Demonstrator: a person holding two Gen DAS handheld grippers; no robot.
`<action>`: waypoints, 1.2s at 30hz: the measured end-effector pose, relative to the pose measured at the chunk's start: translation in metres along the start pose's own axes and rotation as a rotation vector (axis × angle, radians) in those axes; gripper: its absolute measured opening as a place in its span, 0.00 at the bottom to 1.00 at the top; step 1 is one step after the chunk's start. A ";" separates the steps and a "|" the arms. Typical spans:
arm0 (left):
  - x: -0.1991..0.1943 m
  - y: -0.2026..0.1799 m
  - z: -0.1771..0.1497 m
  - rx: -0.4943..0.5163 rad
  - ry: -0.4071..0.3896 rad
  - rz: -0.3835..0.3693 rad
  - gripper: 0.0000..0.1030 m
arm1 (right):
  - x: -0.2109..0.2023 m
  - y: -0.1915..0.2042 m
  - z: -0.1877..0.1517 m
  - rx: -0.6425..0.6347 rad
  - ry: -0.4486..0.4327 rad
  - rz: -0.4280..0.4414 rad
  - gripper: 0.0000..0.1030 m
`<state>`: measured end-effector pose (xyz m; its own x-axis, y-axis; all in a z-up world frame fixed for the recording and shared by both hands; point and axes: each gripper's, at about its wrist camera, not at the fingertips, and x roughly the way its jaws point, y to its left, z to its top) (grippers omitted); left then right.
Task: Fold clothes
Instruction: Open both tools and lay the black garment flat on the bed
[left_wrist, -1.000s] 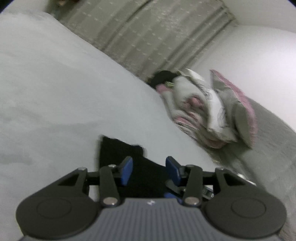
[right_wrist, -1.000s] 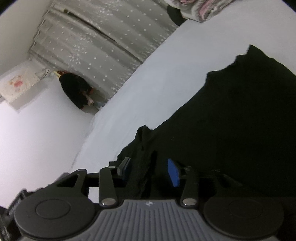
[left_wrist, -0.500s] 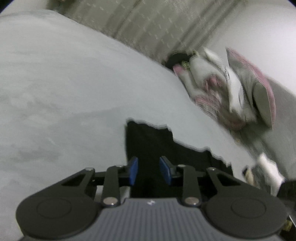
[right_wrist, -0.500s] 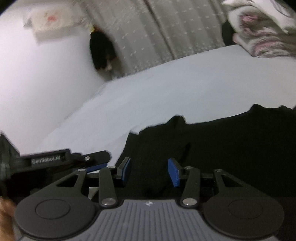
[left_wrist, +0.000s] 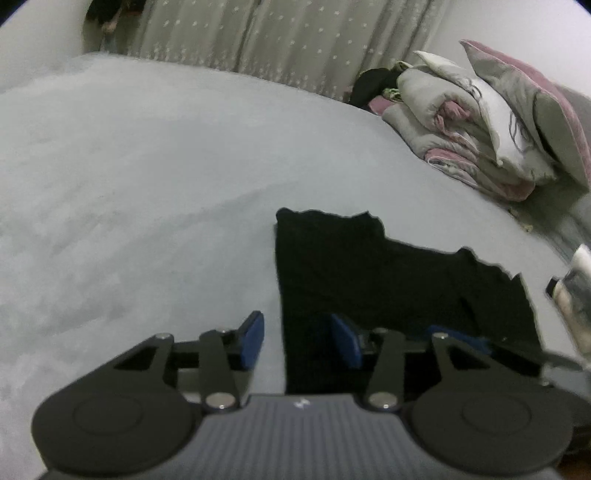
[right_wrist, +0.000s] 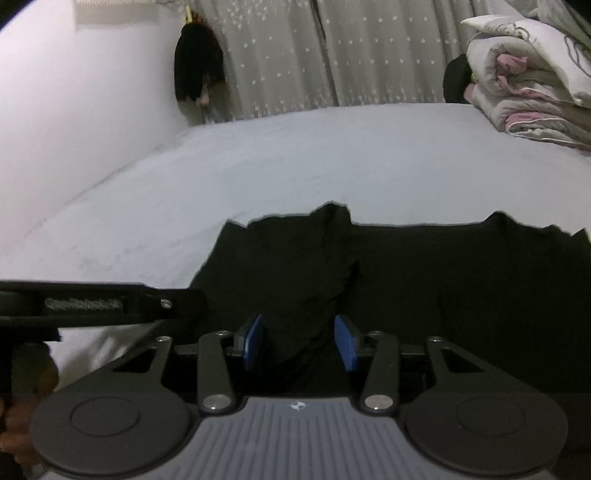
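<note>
1. Jaws of the left gripper (left_wrist: 299, 341) stand spread and have just been opening; the straight left edge of the black garment (left_wrist: 369, 280) runs up between the blue pads (left_wrist: 253, 339), and neither pad presses on it.
2. Jaws of the right gripper (right_wrist: 299, 341) are spread too, over a raised fold of the black garment (right_wrist: 369, 280); the cloth lies between the pads, but I cannot tell whether they touch it.
3. Seen from the right wrist, the black body of the left gripper (right_wrist: 103, 304) reaches in from the left frame edge, just beside the garment's near left corner, with part of a hand (right_wrist: 22, 417) below it.
4. The garment lies spread flat near the bed's near edge, its far edge ragged and uneven, one narrower section reaching further up the bed (left_wrist: 147, 166) in the left wrist view.
5. Beyond it the pale sheet is bare across the middle of the bed.
6. At the bed's far right corner sits a pile of folded grey and pink bedding (left_wrist: 472, 125) with a pillow (left_wrist: 546, 110) leaning on it.
7. Behind the far edge hangs a grey curtain (right_wrist: 332, 55) with small pale marks, and a dark item (right_wrist: 197, 74) hangs at its left, near the white wall.
</note>
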<state>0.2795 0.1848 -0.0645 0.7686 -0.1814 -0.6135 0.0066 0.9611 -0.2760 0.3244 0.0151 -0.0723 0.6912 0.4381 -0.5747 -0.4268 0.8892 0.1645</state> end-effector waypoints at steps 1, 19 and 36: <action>0.001 -0.003 -0.003 0.026 -0.019 -0.002 0.52 | 0.001 0.002 -0.001 -0.015 0.000 -0.003 0.49; -0.009 0.005 -0.003 -0.073 -0.069 -0.065 0.91 | 0.005 0.021 -0.004 -0.148 0.014 -0.023 0.74; -0.125 -0.069 -0.079 -0.027 -0.077 0.124 1.00 | -0.133 -0.015 -0.054 -0.101 -0.031 -0.098 0.92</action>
<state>0.1328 0.1251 -0.0273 0.8091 -0.0445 -0.5859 -0.1076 0.9691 -0.2222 0.2073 -0.0634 -0.0411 0.7492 0.3552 -0.5590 -0.4119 0.9109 0.0267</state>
